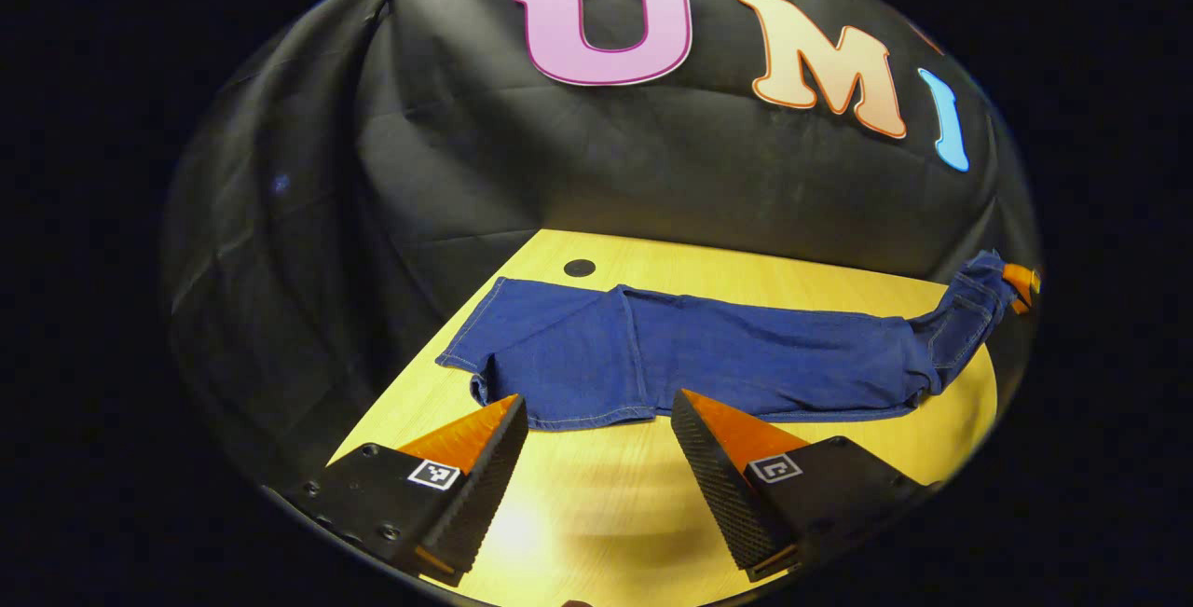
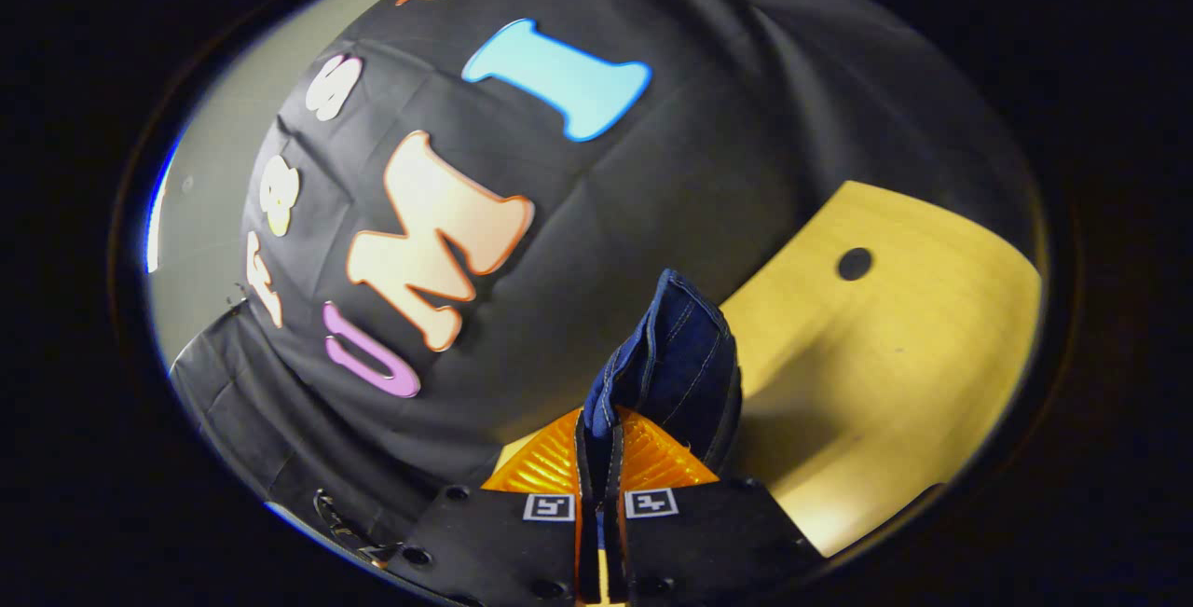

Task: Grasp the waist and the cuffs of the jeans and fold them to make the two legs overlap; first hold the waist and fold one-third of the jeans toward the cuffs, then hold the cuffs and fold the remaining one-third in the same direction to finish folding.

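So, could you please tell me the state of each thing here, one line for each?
Dark blue denim jeans: flat on the table, one end lifted.
Yellow wooden table: bears the jeans.
Left claw: open, holding nothing, near the jeans' edge.
Right claw: shut on the jeans' lifted end.

**No readable text on the gear or the garment**

You will find small square black-and-white markers on both fingers of your left gripper (image 1: 596, 406) and your right gripper (image 2: 599, 430); they are coded patterns, not words. The jeans (image 1: 708, 355) show no legible label or brand, and the counter (image 1: 606, 514) carries no print.
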